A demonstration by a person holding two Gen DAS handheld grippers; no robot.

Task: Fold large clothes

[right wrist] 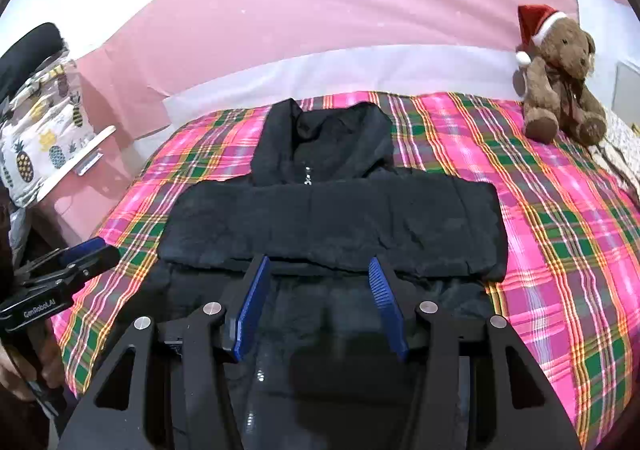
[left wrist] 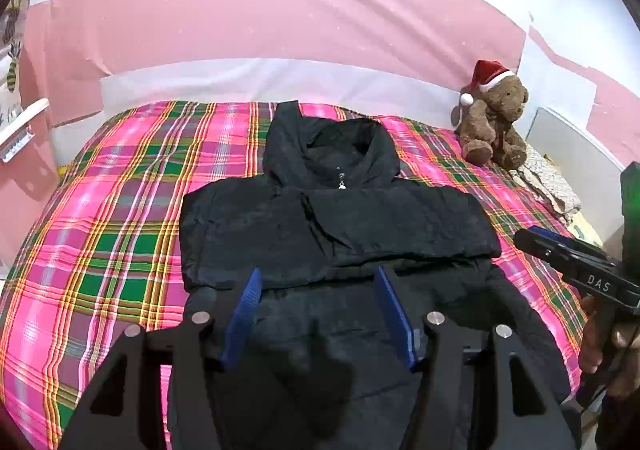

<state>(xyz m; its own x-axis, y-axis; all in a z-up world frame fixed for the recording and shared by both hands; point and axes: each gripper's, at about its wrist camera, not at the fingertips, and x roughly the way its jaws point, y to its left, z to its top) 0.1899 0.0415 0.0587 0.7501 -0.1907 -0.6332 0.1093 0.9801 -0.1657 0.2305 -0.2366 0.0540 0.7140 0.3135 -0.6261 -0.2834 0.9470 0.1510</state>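
Note:
A black hooded jacket (left wrist: 336,226) lies flat on the plaid bed, hood toward the wall, both sleeves folded across its chest. It also shows in the right wrist view (right wrist: 332,226). My left gripper (left wrist: 318,278) is open and empty, hovering over the jacket's lower body. My right gripper (right wrist: 318,268) is open and empty over the same part, just below the folded sleeves. The right gripper shows at the right edge of the left wrist view (left wrist: 524,236). The left gripper shows at the left edge of the right wrist view (right wrist: 102,250).
The bed has a pink and green plaid cover (left wrist: 120,218). A brown teddy bear with a Santa hat (left wrist: 494,118) sits at the far right corner, also in the right wrist view (right wrist: 560,82). A pink wall (left wrist: 260,10) stands behind. A pineapple-print bag (right wrist: 40,142) hangs left.

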